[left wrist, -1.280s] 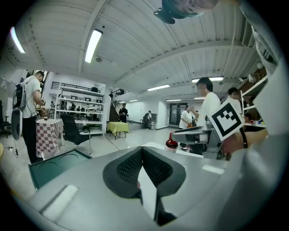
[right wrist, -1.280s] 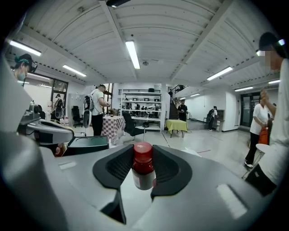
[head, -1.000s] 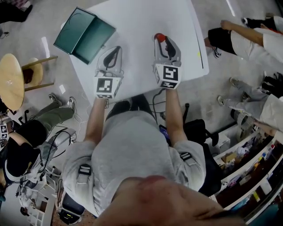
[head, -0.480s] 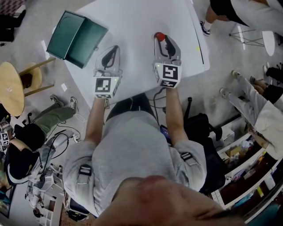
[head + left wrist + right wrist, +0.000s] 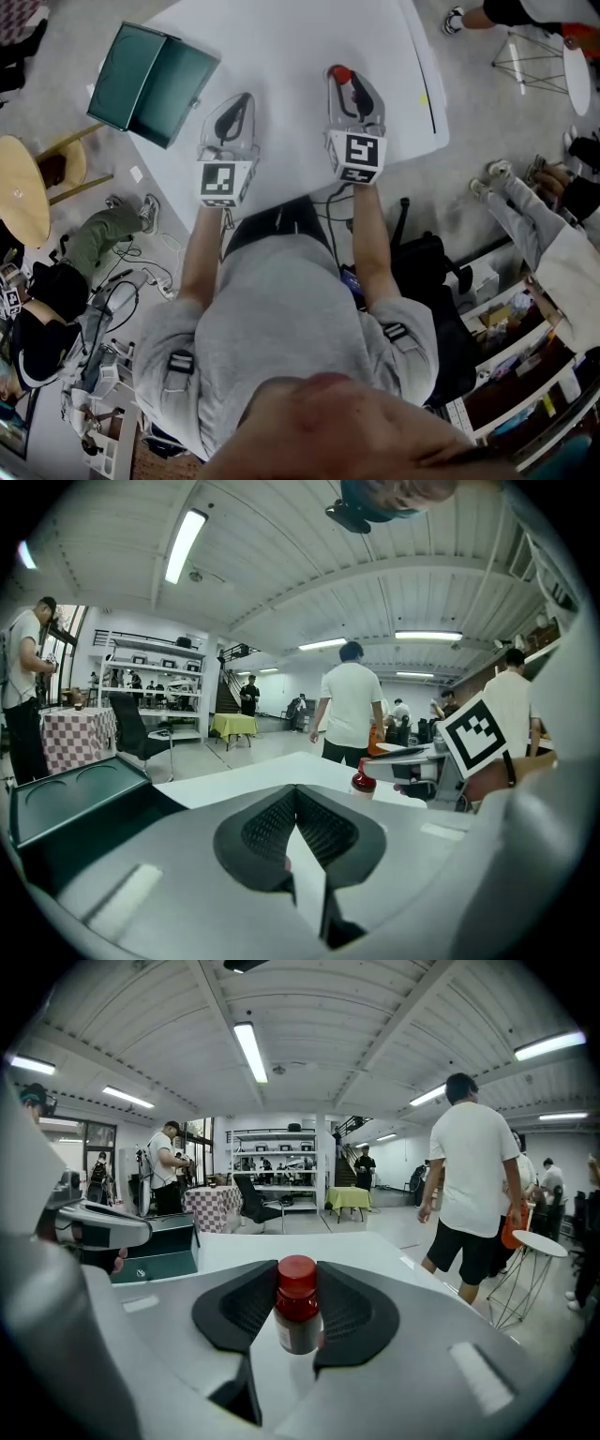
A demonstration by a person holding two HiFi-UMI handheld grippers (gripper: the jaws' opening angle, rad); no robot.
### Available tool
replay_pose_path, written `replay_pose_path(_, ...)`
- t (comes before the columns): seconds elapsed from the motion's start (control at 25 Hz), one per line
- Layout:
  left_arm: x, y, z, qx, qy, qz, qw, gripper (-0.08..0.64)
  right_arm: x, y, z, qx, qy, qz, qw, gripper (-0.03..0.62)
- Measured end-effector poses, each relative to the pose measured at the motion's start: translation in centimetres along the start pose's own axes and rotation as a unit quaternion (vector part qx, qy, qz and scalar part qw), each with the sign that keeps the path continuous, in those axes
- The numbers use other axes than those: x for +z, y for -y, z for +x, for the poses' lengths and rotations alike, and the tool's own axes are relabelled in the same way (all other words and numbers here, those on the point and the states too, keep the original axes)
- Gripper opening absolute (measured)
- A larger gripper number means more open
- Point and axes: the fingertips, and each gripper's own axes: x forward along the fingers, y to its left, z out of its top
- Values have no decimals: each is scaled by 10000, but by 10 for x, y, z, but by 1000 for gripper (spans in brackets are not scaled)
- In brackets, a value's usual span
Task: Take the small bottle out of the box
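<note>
The right gripper clamps the small bottle above the white table, well apart from the green box. The left gripper is closed and empty. Any slackening could drop the bottle.

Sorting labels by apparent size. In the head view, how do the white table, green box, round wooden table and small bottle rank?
1. white table
2. green box
3. round wooden table, cut off by the picture edge
4. small bottle, mostly its red cap showing
</note>
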Motion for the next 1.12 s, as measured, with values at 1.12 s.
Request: replay_pose_path(1.12,-13,9,1,78,-90,17,9999,12,-32,9,8,-102,-160,41,9998,133)
